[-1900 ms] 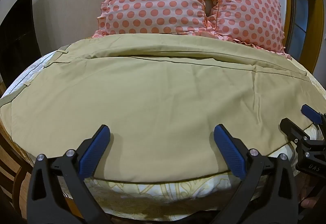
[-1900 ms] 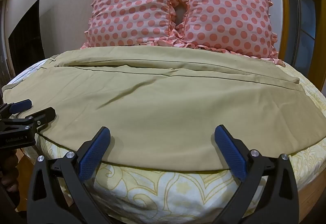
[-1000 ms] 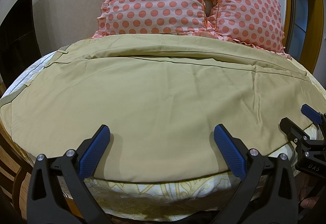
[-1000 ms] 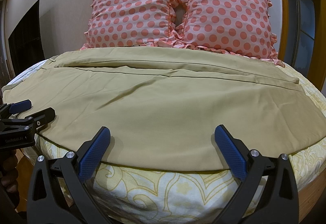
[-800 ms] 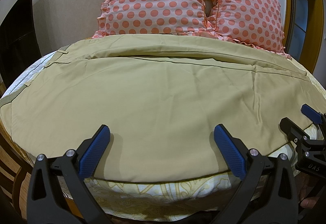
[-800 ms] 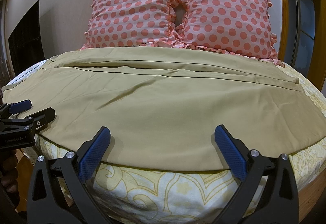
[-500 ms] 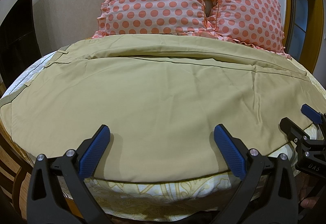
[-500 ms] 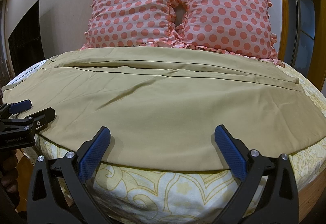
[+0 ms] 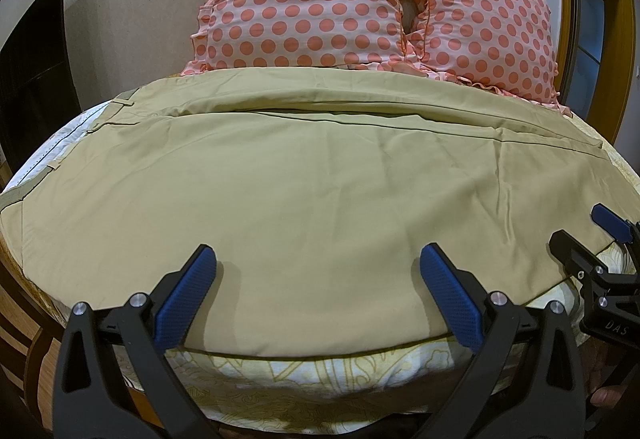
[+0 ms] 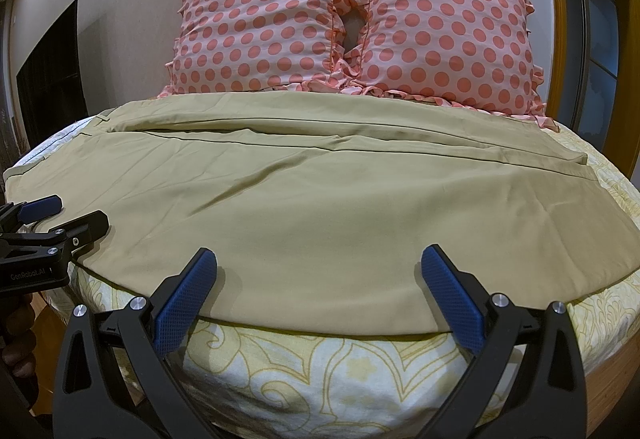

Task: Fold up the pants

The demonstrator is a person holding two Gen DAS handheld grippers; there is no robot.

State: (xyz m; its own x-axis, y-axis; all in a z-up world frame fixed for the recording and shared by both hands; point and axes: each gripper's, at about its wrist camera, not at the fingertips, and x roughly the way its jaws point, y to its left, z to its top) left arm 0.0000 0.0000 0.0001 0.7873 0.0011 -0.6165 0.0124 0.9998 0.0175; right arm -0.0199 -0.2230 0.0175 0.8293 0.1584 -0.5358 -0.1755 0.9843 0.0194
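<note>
Both tongs are spread wide and hold nothing: the left tongs hover over the near edge of the pants toward the waist end, and the right tongs hover over the same edge further toward the cuffs. Each shows in the other's view, the left tongs at the left rim and the right tongs at the right rim, also parted.

The pants lie flat across the bed, lengthwise from side to side, waistband at the left with its belt loops showing, cuffs at the right. One leg seems already laid over the other, with a seam line running along the far side in front of the two dotted pillows.

The step in hand looks like taking the near edge for the next fold. To do it well, each pair should come down on the hem line where cloth meets the bed sheet, pinch both layers together and not the sheet below, then lift evenly so the cloth stays taut between them. Uneven lifting would drag the diagonal crease near the middle deeper.
</note>
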